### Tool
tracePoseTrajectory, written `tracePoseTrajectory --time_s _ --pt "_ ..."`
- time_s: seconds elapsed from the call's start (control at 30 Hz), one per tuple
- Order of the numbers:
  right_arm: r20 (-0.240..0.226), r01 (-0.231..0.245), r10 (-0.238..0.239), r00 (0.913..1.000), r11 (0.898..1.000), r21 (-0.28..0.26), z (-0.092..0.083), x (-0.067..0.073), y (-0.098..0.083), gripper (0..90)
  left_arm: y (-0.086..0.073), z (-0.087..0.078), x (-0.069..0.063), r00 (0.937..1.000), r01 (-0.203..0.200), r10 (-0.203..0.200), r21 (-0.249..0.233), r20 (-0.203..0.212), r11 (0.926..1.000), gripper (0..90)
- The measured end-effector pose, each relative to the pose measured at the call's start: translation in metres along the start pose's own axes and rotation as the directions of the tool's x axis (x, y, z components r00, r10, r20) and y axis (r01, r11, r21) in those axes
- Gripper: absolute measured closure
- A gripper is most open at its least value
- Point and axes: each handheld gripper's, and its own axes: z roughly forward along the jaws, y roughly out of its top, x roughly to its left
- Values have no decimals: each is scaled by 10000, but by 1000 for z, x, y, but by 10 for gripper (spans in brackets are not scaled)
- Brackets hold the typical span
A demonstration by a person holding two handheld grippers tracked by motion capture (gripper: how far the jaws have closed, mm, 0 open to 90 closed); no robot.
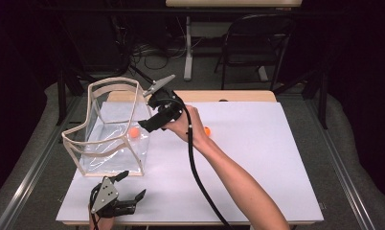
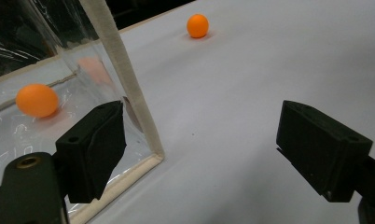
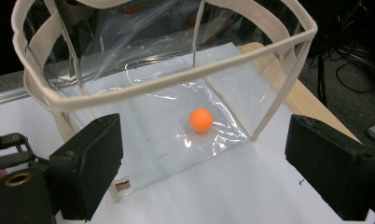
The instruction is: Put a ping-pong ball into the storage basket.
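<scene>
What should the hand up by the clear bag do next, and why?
Probably swing back toward the orange ball on the table. The right gripper hangs open and empty by the clear bag, one ball already lies inside, and the other waits outside.

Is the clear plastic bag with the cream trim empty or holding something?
Holding something: one orange ball lies on the floor of the clear plastic bag.
</scene>
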Motion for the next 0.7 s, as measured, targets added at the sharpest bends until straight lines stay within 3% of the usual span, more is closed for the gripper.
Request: tracePoseTrajectory --time_s 0.7 --pt "267 -306 299 9992 9992 272 -11 -14 -64 78 0 -1 0 10000 47 -47 4 -71 10000 157"
